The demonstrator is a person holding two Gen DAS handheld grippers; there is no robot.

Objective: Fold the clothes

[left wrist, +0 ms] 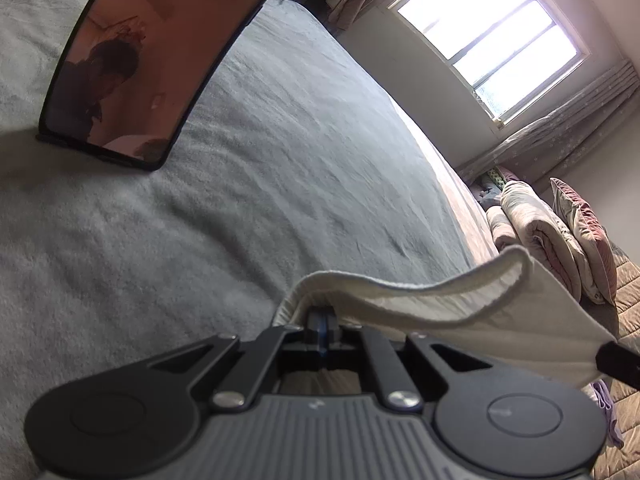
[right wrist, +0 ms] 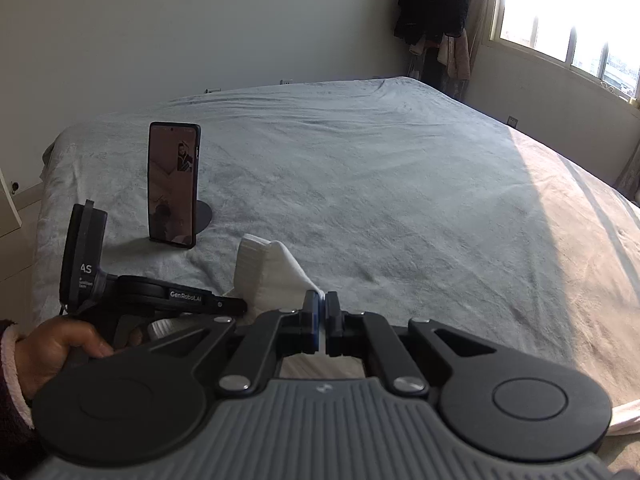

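Near the phone (right wrist: 173, 184) on the bed (right wrist: 400, 200): white cloth (right wrist: 276, 276), one edge pinched in closed left gripper (left wrist: 323, 322), another in closed right gripper (right wrist: 322, 312)

I see a phone (right wrist: 173, 184) upright on a round stand (right wrist: 204, 218) on the grey bedspread (right wrist: 380, 184). Folded quilts (left wrist: 548, 236), I think, are heaped under the window (left wrist: 492, 36).

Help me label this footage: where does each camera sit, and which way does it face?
Left wrist: on the left gripper, facing across the bed toward the window; own fingers shut on the white cloth.
Right wrist: on the right gripper, facing the far wall; left hand shows.
Shared: cloth, bed, phone.
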